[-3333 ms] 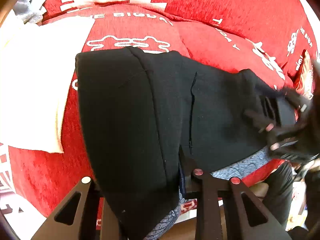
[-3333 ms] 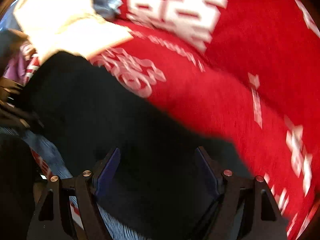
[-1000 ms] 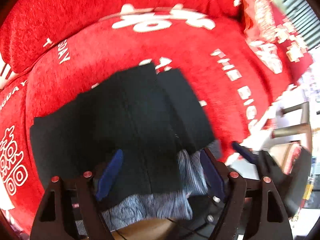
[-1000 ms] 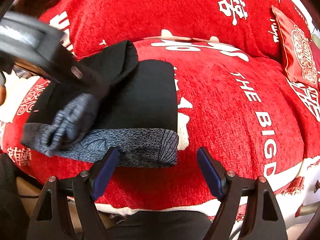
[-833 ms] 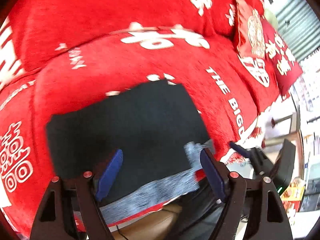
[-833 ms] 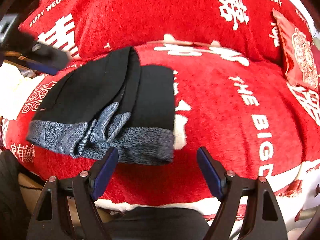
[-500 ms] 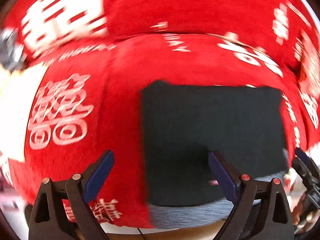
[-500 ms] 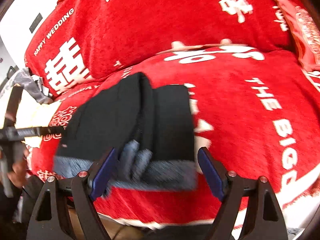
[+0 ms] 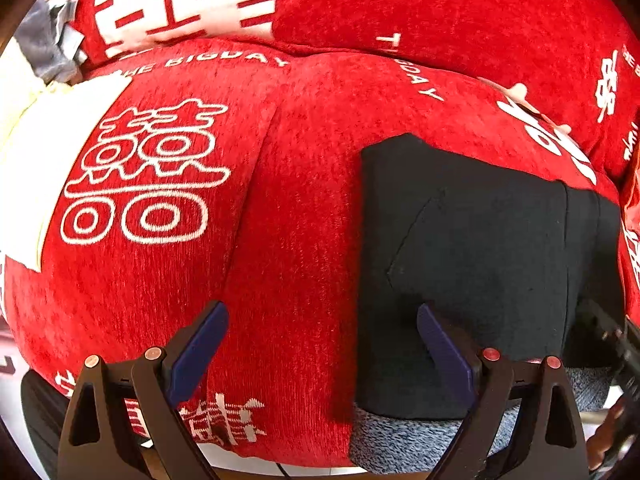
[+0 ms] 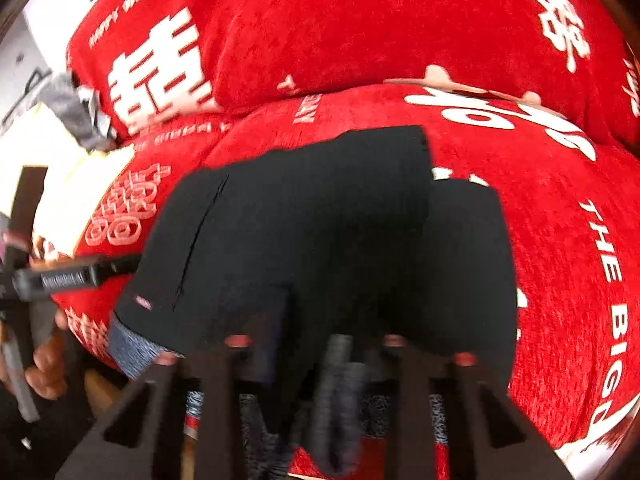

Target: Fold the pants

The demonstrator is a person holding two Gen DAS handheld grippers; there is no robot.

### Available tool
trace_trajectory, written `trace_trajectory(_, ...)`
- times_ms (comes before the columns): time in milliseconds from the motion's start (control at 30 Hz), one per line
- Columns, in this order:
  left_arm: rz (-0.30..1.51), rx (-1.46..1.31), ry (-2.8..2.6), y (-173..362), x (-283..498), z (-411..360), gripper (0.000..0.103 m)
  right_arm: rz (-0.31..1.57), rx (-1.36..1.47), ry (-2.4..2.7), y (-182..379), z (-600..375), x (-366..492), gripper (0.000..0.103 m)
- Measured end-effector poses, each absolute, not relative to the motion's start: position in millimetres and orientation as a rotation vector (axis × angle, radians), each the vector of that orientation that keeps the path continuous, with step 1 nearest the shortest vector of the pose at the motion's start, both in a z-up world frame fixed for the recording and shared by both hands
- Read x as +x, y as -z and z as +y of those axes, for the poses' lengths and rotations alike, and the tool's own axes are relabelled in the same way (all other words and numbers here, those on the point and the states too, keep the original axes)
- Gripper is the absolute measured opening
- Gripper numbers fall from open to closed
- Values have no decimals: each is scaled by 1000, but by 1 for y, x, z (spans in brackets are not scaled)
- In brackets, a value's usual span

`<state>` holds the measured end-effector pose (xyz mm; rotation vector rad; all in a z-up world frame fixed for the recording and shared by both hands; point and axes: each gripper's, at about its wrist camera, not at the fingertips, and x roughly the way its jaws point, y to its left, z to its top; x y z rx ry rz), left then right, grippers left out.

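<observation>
Between and beyond the fingers of the left gripper [image 9: 322, 354], a red sofa cover [image 9: 296, 208] printed with white characters is seen, and the two blue-padded fingers [image 9: 198, 354] are held wide apart with nothing between them. Past the right-hand finger of that gripper, the folded black pants [image 9: 476, 248] lie flat on the seat cushion, their near edge showing a strip of grey marled fabric [image 9: 404, 436] that hangs toward the front of the sofa. A stitched pocket seam is visible on the upper layer. To the far left of the fingers, a white cloth [image 9: 36, 152] is spread on the seat, with a grey garment [image 9: 48, 48] bunched behind it against the backrest.

Ahead of the right gripper [image 10: 316, 360], the same pants [image 10: 320, 232] are seen as a dark block filling the middle of the view, a narrower black layer jutting out on the right side. The fingers of this gripper are blurred and dark against the fabric; they appear drawn close together, with a bunched roll of grey marled cloth [image 10: 336, 396] standing between them, so a clamp on the near edge of the pants is indicated. At the left edge of the right wrist view, the left gripper's body [image 10: 60, 278] and the hand holding it are partly visible, beside the pants.
</observation>
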<state>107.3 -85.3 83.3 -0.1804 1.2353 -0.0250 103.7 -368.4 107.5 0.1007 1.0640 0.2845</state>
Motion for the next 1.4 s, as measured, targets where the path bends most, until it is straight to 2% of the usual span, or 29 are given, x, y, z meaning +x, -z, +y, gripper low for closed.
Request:
trace_trajectory(67, 1243, -221, 74, -90, 109, -86, 96, 1018, 177, -318, -128, -378, 99, 19)
trace_trajectory(333, 1193, -225, 224, -128, 109, -123, 96, 849, 166, -261, -193, -403, 74, 18)
trace_trajectory(400, 1200, -198, 230, -127, 114, -135, 96, 876, 153, -201, -185, -415, 81, 18)
trace_trajectory(567, 1299, -147, 223, -97, 121, -160, 96, 1043, 173, -71, -121, -445, 102, 20)
trace_trajectory(633, 1301, -146, 222, -95, 120, -163, 96, 1028, 178, -70, -118, -449, 102, 31)
trace_trajectory(667, 1297, -146, 222, -97, 120, -164, 96, 1025, 189, -66, -120, -449, 102, 32)
trace_trajectory(733, 1276, -163, 233, -107, 121, -164, 96, 1019, 194, -52, -126, -450, 102, 48)
trace_trajectory(767, 1267, -170, 239, -111, 121, -164, 96, 1000, 172, -28, -132, -451, 100, 53)
trace_trajectory(833, 1235, -189, 257, -122, 125, -166, 96, 945, 100, 38, -147, -450, 97, 76)
trace_trajectory(867, 1225, -193, 266, -125, 126, -167, 96, 893, 55, 71, -158, -446, 95, 78)
trace_trajectory(967, 1204, -182, 299, -134, 141, -184, 96, 810, -5, 65, -177, -436, 98, 80)
trace_trajectory(1067, 1177, -108, 331, -134, 158, -211, 96, 838, -35, -30, -175, -419, 118, 80)
trace_trajectory(1267, 1224, -22, 268, -107, 188, -227, 96, 1029, -40, -95, -122, -408, 174, 80)
trace_trajectory(1333, 1222, 12, 266, -102, 191, -233, 96, 1067, -68, -80, -105, -407, 184, 87)
trace_trajectory(1400, 1218, 39, 261, -97, 193, -237, 97, 1064, -75, -66, -97, -408, 186, 88)
